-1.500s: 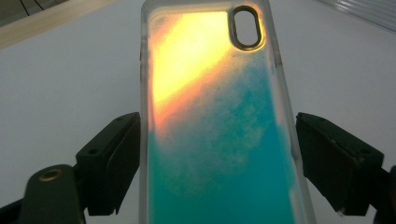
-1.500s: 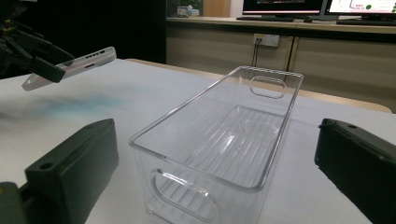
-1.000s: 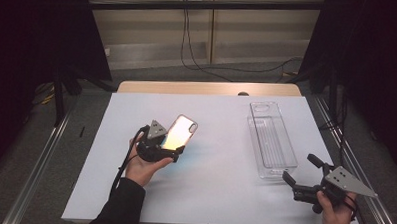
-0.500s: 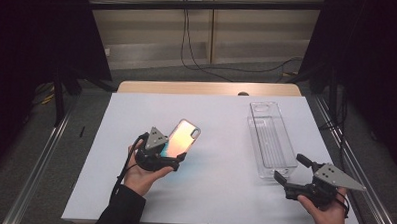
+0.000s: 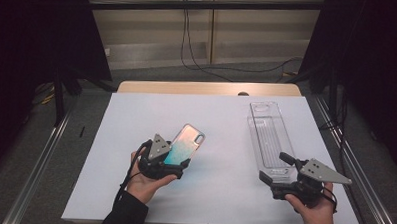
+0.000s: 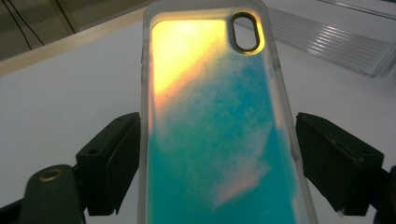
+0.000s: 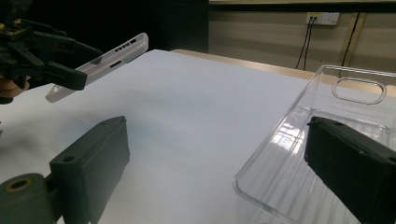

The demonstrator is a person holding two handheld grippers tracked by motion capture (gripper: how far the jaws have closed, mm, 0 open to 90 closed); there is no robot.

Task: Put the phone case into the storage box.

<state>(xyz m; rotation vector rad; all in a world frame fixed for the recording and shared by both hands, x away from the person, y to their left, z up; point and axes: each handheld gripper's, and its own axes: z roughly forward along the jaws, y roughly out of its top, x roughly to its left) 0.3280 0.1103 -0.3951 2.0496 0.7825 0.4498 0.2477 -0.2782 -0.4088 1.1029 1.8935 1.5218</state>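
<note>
Left gripper view, nearest first: the two black jaws stand at lower left and lower right of the frame with the phone case [image 6: 219, 130] between them. The left jaw lies against the case's clear edge; a sliver of white shows between the right jaw and the opposite edge, so contact there cannot be confirmed from this view. The case's iridescent back, teal below and yellow-orange above, faces the camera. Its long axis runs from the bottom of the frame to the top, the oval camera cut-out at the far end, upper right of centre.

Right gripper view: the jaws stand wide apart at lower left and lower right, having just closed slightly, with nothing pressed between them. The near corner of the clear plastic tray [image 7: 299, 154] lies just ahead of the right jaw. At upper left the case appears edge-on, showing side cut-outs, held clear of the white table [image 7: 196, 107] and tilted upward to the right.

High view: the left gripper [image 5: 177, 164] sits at lower left of centre, clamped on the case's near end; the case points toward the upper right. The right gripper [image 5: 275, 170] is at lower right, its jaws either side of the tray's near end. The tray's long axis runs up the frame, well apart from the case.
</note>
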